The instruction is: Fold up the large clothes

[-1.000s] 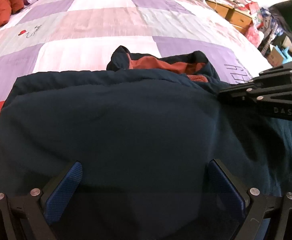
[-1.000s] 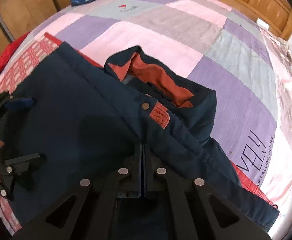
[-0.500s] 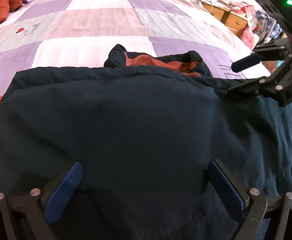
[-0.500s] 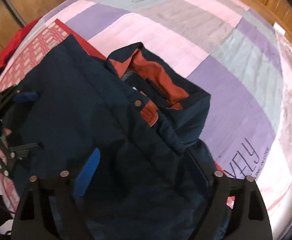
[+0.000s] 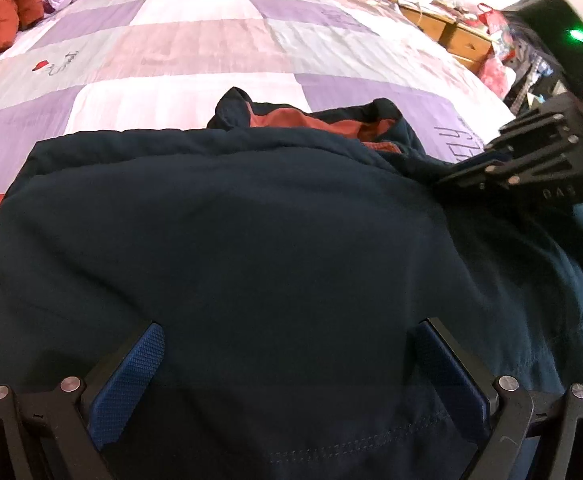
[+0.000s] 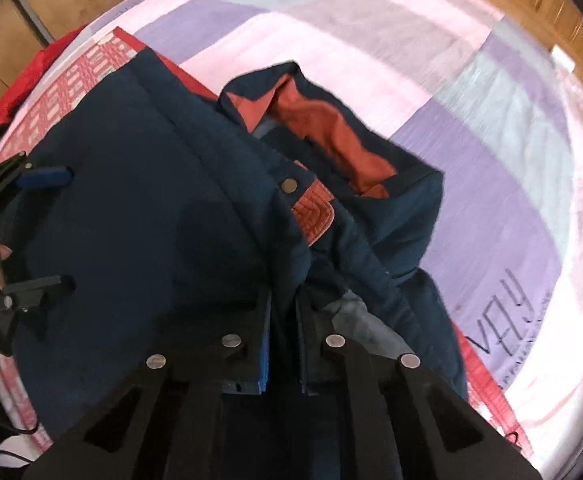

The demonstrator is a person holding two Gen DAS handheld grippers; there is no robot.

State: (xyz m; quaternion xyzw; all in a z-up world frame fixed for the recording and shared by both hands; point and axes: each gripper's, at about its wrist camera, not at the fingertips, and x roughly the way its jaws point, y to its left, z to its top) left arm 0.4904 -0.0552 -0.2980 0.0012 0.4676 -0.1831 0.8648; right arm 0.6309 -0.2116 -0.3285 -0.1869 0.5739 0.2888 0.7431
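Left gripper [image 5: 287, 364]: jaws spread wide over the cloth, clamping nothing.
Jacket [image 5: 251, 240]: one navy, rust-lined, on the patchwork bedspread [image 5: 195, 40]; near hem cut off.
Right gripper [image 6: 283, 344]: jaws pinched on a jacket fold.
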